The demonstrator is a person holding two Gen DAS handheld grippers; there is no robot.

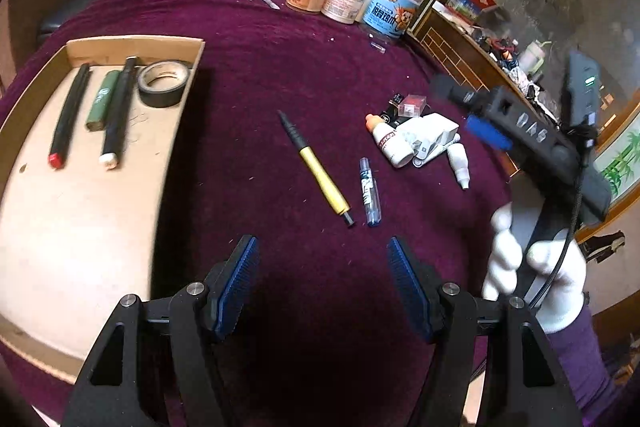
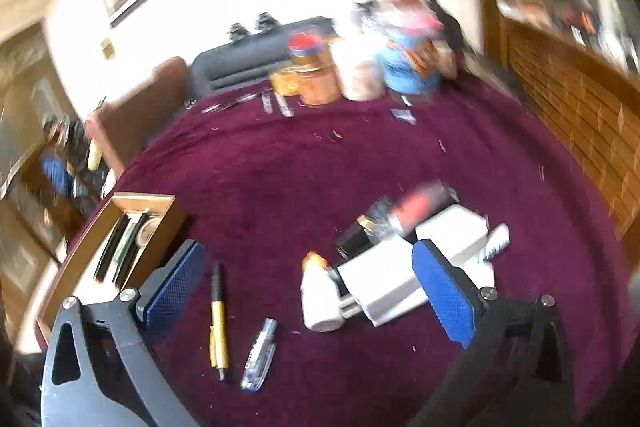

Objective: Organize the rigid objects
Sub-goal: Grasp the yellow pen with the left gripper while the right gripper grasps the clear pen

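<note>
Left gripper hangs over bare purple cloth with its jaws partly spread and nothing between them. Just ahead of its fingertips lies the yellow pen, long axis running diagonally, dark tip pointing away and toward the cardboard tray off to the gripper's left. Right beside it sits a clear blue tube, nearly parallel and not touching.

Right gripper is spread wide and empty, its picture smeared by blur. Pen and tube show between its fingers near the left one, and the white plug and small white bottle lie close to the right one.

Tray holds a red-capped marker, green stick, a black stick and a black tape roll bunched at its far end; the near part is bare. Jars line the far cloth edge, with lots of open cloth in between.
</note>
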